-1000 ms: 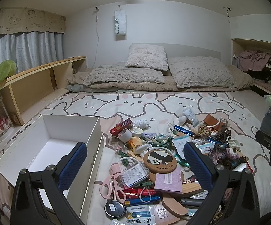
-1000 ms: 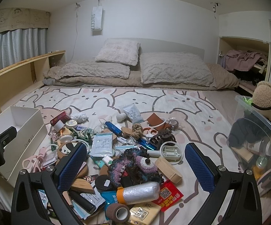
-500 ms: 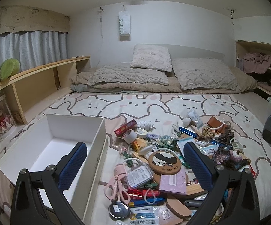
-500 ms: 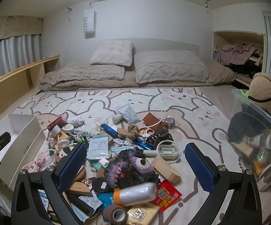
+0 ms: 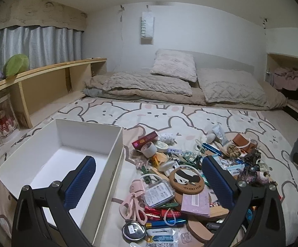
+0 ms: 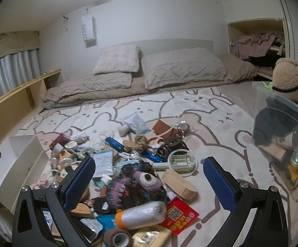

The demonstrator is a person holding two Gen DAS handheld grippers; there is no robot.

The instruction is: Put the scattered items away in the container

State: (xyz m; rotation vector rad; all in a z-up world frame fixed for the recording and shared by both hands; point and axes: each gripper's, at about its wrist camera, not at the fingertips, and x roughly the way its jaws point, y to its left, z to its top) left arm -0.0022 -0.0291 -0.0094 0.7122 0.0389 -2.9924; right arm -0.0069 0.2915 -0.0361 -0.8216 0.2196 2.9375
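A heap of small items lies on the bunny-print bed cover: a round panda coaster point(image 5: 185, 179), pink scissors point(image 5: 133, 203), a crocheted purple piece point(image 6: 136, 183), a plastic-wrapped roll point(image 6: 141, 214), a wooden block point(image 6: 178, 184). An empty white box point(image 5: 66, 154) stands left of the heap, also seen as the white box point(image 6: 19, 160) in the right wrist view. My left gripper point(image 5: 149, 180) hovers open above the box edge and the heap. My right gripper point(image 6: 149, 180) hovers open over the heap's right half. Neither holds anything.
A clear plastic bin point(image 6: 283, 144) of things stands at the right, with a cream pot point(image 6: 297, 82) on top. Pillows point(image 5: 173, 63) and folded bedding lie at the far end. A wooden shelf point(image 5: 41, 80) runs along the left wall.
Both views have shifted: the left gripper turned slightly left so the box sits more central, and the right gripper tilted and swung left. Nothing in the heap has moved.
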